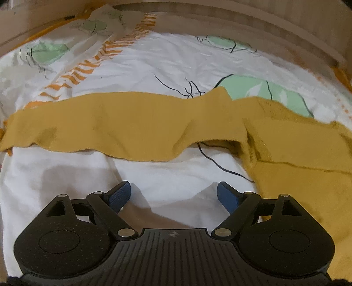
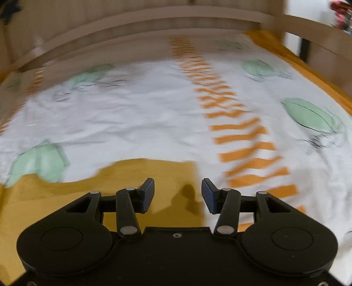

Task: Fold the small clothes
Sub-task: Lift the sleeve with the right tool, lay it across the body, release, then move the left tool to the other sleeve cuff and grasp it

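The mustard garment [image 1: 136, 125] lies rumpled across the bed sheet [image 1: 167, 55], one long part stretching left, the bulk heaped to the right; the left gripper [image 1: 173, 195] hovers over bare sheet on its near side, fingers wide and holding nothing; the right gripper [image 2: 177, 195] hangs over the garment's right edge [image 2: 140, 173], fingers apart, also holding nothing; a wooden bed frame [image 2: 154, 19] bounds the far side.

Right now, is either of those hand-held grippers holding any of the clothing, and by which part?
Nothing is held. The left hand-held gripper and right hand-held gripper are both open, empty, above the mustard garment.
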The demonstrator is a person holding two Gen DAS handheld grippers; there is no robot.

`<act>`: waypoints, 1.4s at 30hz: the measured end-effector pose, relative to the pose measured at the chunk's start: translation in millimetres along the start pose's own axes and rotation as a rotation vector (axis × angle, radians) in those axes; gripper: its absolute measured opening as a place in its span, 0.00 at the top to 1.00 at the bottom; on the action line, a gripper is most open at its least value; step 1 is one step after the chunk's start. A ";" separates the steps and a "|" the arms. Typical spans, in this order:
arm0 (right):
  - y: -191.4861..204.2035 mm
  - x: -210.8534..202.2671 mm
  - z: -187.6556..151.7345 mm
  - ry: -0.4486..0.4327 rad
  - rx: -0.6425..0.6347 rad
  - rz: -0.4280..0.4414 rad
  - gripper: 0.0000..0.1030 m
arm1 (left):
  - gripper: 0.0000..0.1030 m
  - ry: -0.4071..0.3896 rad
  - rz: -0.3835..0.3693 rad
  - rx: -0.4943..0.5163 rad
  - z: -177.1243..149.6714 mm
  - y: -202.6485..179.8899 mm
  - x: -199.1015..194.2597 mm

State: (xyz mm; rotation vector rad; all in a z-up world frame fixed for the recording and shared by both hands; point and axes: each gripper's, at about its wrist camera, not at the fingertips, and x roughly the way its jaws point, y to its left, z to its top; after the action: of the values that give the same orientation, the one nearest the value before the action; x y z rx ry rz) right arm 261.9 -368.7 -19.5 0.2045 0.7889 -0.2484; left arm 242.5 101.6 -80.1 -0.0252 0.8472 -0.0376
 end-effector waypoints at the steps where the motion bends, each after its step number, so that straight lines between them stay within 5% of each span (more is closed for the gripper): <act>1: -6.2 3.1 -0.5 0.005 0.008 -0.013 0.45 | 0.15 -0.004 0.011 0.006 -0.7 -2.2 0.0; 9: -16.6 33.2 -13.5 0.052 0.056 0.049 0.48 | 0.11 -0.013 0.003 -0.006 -2.9 -2.3 1.4; 10: -17.4 34.1 -16.4 0.056 0.060 0.059 0.75 | 0.10 -0.011 0.003 -0.004 -2.8 -2.6 1.5; 11: -16.5 35.6 -17.9 0.065 0.054 0.072 0.92 | 0.10 -0.009 0.004 -0.001 -2.2 -2.9 2.2; 18: -30.1 40.4 -19.3 0.057 0.088 -0.012 0.92 | 0.10 -0.006 0.008 0.012 -2.3 -4.4 2.8; 23: -17.2 23.2 -20.3 -0.012 0.059 -0.026 0.73 | 0.11 -0.011 -0.003 0.006 -2.9 -2.0 -0.2; 25: -10.4 8.4 -21.8 -0.054 0.055 -0.005 0.45 | 0.11 -0.017 -0.014 -0.013 -4.1 0.8 -2.5; 27: -0.9 -5.2 -24.0 -0.081 0.036 0.033 0.35 | 0.11 -0.030 -0.040 -0.036 -5.1 5.8 -5.3; 29: 12.0 -20.8 -29.9 -0.100 0.018 0.089 0.34 | 0.11 -0.034 -0.067 -0.063 -5.0 11.7 -8.3; 35: 52.4 -50.7 -59.0 -0.093 0.029 0.298 0.11 | 0.11 -0.043 -0.089 -0.124 1.7 29.2 -17.5; 42: 84.6 -56.1 -101.5 -0.067 0.045 0.388 0.04 | 0.11 -0.110 -0.001 -0.221 19.0 73.1 -33.2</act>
State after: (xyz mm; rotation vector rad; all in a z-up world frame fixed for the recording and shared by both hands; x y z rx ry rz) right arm 180.6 -252.5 -41.4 0.3844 0.6627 0.0928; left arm 236.5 176.2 -45.4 -0.2335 0.7379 0.0568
